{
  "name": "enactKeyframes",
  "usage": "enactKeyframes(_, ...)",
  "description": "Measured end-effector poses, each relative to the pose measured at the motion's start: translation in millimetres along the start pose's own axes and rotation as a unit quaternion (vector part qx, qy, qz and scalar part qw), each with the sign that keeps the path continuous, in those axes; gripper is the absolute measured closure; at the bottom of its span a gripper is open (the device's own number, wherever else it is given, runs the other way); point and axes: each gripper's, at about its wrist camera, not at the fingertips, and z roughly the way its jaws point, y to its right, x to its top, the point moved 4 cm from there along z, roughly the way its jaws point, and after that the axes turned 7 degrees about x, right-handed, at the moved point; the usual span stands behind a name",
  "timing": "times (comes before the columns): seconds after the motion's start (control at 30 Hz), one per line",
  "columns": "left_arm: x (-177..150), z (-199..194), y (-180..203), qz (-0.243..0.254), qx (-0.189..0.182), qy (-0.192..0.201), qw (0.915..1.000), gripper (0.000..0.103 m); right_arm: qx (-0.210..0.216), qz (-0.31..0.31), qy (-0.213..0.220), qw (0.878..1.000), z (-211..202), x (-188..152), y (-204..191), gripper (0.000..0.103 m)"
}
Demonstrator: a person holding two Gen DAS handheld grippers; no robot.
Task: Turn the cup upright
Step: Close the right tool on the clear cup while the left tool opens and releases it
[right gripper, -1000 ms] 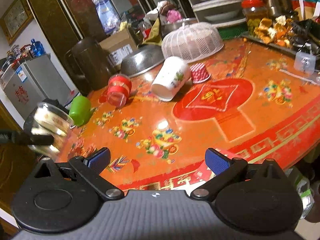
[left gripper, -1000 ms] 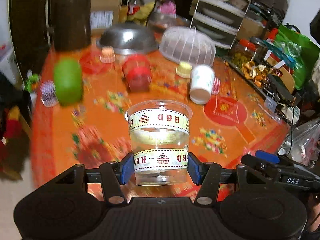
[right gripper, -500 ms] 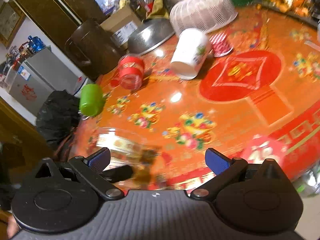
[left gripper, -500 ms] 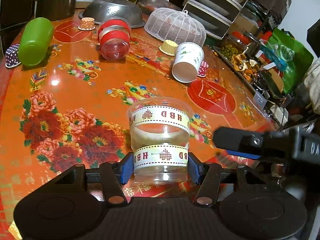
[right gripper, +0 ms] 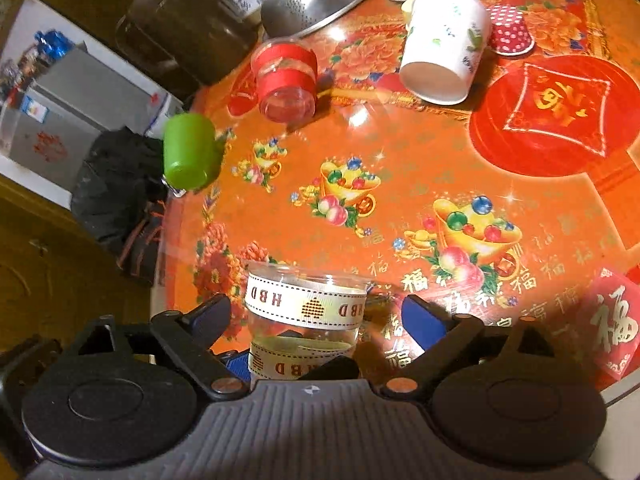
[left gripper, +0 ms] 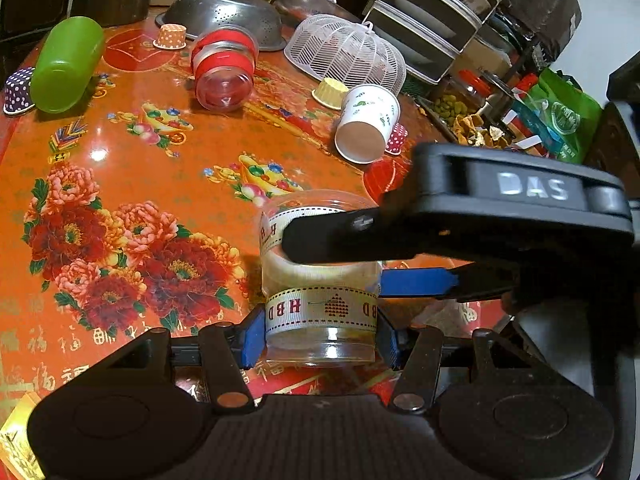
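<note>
Left wrist view: left gripper [left gripper: 320,336] clamps the clear ribboned plastic cup [left gripper: 320,280]; right gripper [right gripper: 316,316], spread wide, straddles it. Close squarely on the upper ribbon before the left lets go.

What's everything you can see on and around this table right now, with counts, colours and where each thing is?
Clear cup with HBD ribbons: 1, transparent with cream bands, upright at the near table edge, between the left gripper's fingers.
Green cup: 1, green, on its side, far left.
Red-banded clear cup: 1, on its side, mid-back.
White paper cup: 1, white with a leaf print, on its side, right of centre.
Small paper cups: 4, orange, yellow, red dotted, purple dotted, scattered at the back and left.
Metal colander: 1, silver, upside down, back.
Food cover: 1, white mesh, back right.
Tablecloth: 1, orange floral.
Left gripper: 1, black with blue pads, shut on the cup.
Right gripper: 1, black with blue pads, open around the cup's upper part.
</note>
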Motion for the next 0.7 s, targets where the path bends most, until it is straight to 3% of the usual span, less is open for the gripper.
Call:
enactKeyframes(0.33, -1.9, -1.8, 0.3, -0.002, -0.001, 0.002, 1.0, 0.044, -0.033, -0.005, -0.013, 0.999, 11.6, 8.5, -9.0, 0.031)
enactKeyframes(0.7, -3.6, -4.2, 1.5, 0.009, 0.013, 0.005, 0.9999, 0.043, -0.037, -0.014, -0.019, 0.999, 17.0, 9.7, -13.6, 0.034)
